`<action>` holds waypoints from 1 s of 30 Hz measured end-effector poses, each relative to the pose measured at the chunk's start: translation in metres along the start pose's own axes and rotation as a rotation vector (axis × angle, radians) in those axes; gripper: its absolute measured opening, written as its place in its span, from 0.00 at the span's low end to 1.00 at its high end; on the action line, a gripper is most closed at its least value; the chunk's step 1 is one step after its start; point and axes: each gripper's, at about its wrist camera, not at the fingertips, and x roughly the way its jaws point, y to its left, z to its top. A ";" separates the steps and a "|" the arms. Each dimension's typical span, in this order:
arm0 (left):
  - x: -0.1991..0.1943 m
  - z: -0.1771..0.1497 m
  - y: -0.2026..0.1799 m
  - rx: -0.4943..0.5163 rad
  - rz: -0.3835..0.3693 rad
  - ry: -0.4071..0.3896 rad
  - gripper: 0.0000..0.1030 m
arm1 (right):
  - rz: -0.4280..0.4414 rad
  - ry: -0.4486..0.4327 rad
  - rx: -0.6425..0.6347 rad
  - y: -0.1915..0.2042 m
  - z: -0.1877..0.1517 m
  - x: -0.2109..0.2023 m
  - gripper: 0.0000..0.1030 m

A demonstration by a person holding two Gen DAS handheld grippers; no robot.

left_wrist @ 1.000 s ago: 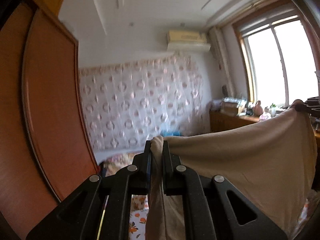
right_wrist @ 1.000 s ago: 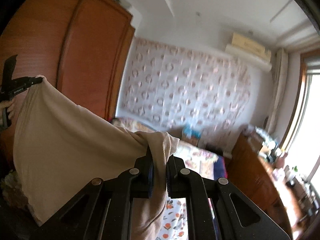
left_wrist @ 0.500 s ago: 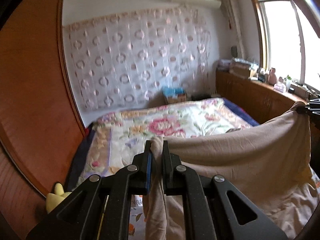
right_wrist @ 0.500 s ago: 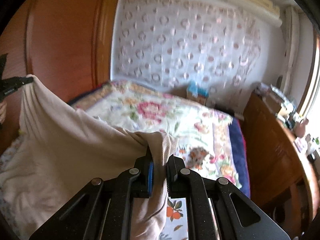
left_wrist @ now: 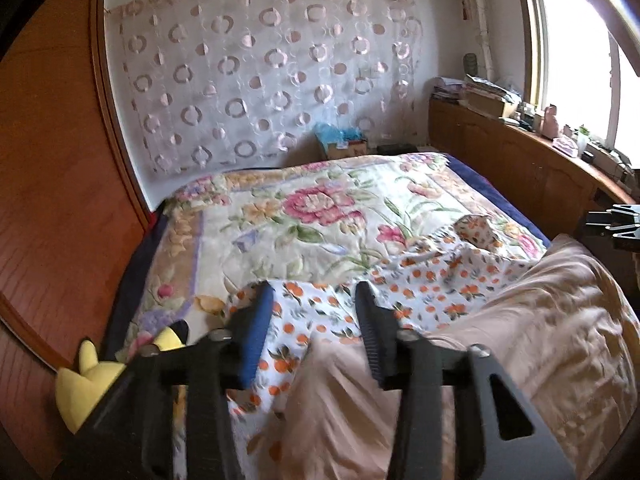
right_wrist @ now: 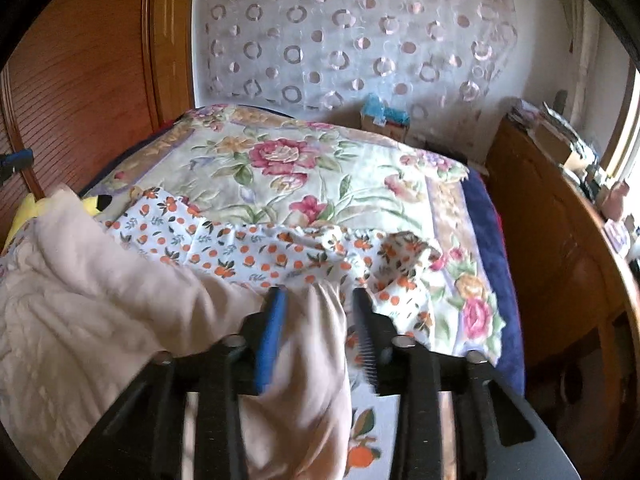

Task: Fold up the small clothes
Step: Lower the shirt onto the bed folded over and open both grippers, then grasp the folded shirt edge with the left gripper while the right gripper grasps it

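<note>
- Far left: a wardrobe (left_wrist: 48,184) of reddish-brown wood stands along the bed's left side; its panel fills the left edge of both wrist views.
- Near left: a yellow plush toy (left_wrist: 86,376) lies between the wardrobe and the bed's near-left corner.
- Centre, far: a sheer curtain (left_wrist: 264,80) patterned with pink rings hangs on the far wall; a small box with blue contents (left_wrist: 342,142) sits at its foot.
- Centre: the bed (left_wrist: 492,196) carries a floral quilt (left_wrist: 312,216) over a dark blue underlayer; an orange-print cloth (left_wrist: 420,280) lies crumpled across the quilt's near half.
- Near centre: the beige garment (left_wrist: 520,336) lies on the orange-print cloth, spread from left to right along the near edge of the bed.
- Left gripper (left_wrist: 314,292): jaws opening, about half apart; a blurred edge of the beige garment sits low between them, and the pads do not press it.
- Right gripper (right_wrist: 320,300): jaws opening, about half apart; a fold of the beige garment stands loose between them, unclamped.
- Right: a low wooden cabinet (left_wrist: 532,164) runs along the wall, its top cluttered with papers and small items.
- Far right: a bright window (left_wrist: 572,64) rises above the cabinet.
</note>
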 end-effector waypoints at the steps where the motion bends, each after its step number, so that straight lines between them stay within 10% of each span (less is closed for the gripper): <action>1: -0.001 -0.006 0.000 0.002 -0.002 0.012 0.44 | 0.007 -0.004 0.009 0.000 -0.008 -0.007 0.47; 6: -0.013 -0.041 -0.002 0.022 -0.028 0.071 0.71 | 0.067 -0.001 0.064 0.007 -0.049 -0.054 0.51; 19: -0.025 -0.112 -0.014 0.033 -0.050 0.207 0.72 | 0.133 0.092 0.161 0.008 -0.118 -0.110 0.51; 30: -0.009 -0.124 -0.010 -0.013 -0.096 0.264 0.77 | 0.138 0.089 0.211 0.003 -0.111 -0.096 0.51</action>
